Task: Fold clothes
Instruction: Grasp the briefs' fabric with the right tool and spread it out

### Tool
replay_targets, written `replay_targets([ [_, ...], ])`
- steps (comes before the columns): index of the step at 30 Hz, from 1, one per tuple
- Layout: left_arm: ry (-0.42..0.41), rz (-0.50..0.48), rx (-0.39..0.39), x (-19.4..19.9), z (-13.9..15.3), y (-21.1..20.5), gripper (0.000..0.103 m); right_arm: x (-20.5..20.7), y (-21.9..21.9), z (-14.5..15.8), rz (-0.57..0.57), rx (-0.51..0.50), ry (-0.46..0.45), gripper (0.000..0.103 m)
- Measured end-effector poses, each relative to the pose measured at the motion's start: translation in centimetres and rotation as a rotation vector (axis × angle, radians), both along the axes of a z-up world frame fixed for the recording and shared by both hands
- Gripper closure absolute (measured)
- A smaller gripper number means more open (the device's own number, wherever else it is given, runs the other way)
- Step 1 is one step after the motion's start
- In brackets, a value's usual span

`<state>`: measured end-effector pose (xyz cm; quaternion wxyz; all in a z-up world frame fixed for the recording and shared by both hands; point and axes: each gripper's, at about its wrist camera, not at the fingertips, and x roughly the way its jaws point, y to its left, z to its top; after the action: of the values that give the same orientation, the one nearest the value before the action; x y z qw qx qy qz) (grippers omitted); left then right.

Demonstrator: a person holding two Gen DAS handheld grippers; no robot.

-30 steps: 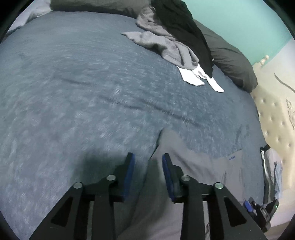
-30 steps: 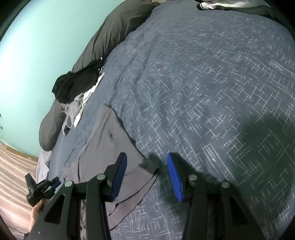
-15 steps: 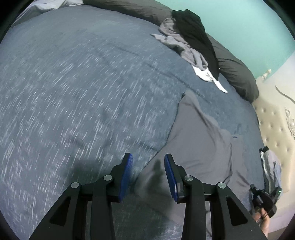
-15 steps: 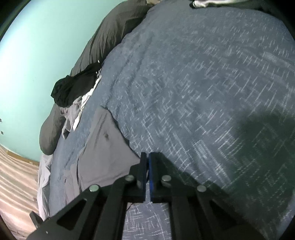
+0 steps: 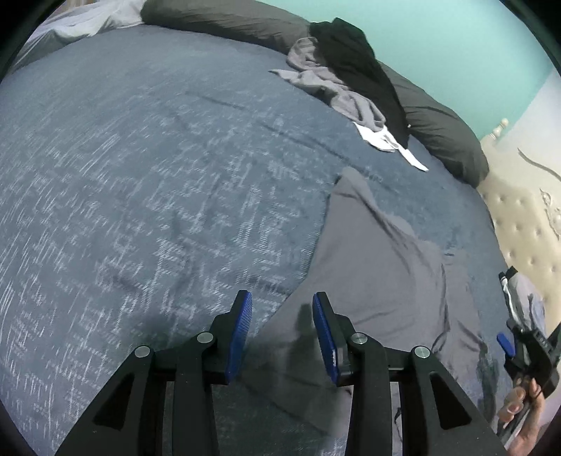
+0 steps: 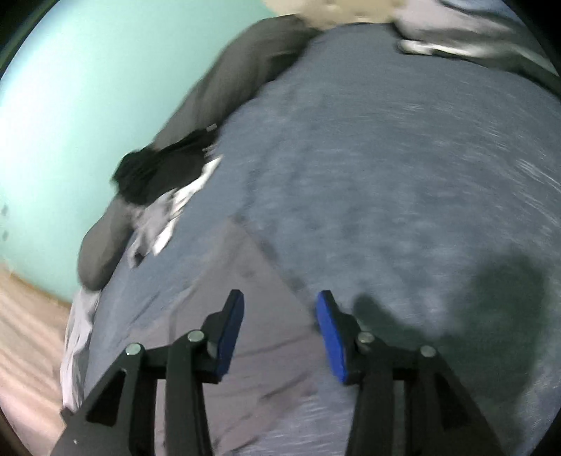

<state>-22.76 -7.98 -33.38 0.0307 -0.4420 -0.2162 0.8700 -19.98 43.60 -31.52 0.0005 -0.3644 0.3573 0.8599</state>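
A grey garment lies spread flat on the blue-grey bedcover. My left gripper hovers open over its near left edge, and nothing sits between the blue pads. In the blurred right wrist view the same garment lies below my right gripper, whose jaws are opening with no cloth pinched between them. The right gripper also shows at the right rim of the left wrist view, in a person's hand.
A heap of grey, black and white clothes rests against dark pillows by the teal wall. The heap is far left in the right wrist view. A tufted cream headboard borders the bed.
My right gripper closed on the garment's corner half a second ago, and now stands apart again, higher above the cloth. The left gripper slid off the garment toward its left edge, then held still.
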Motion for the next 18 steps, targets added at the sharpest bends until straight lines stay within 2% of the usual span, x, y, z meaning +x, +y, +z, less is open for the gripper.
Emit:
replay_targets([
  [6, 0.011, 0.001, -0.004, -0.5, 0.1, 0.3, 0.064, -3.0, -7.6, -0.5, 0.239, 0.001, -0.039, 0.058],
  [9, 0.008, -0.004, -0.003, -0.8, 0.0, 0.2, 0.064, -4.2, -11.1, -0.8, 0.323, 0.047, -0.063, 0.058],
  [13, 0.009, 0.001, 0.007, -1.0, 0.0, -0.2, 0.064, -5.1, -14.4, -1.3, 0.387, 0.09, -0.073, 0.058],
  [18, 0.01, -0.011, 0.026, -0.9, -0.1, -0.1, 0.064, -5.5, -16.6, -1.9, 0.433, 0.155, -0.084, 0.071],
])
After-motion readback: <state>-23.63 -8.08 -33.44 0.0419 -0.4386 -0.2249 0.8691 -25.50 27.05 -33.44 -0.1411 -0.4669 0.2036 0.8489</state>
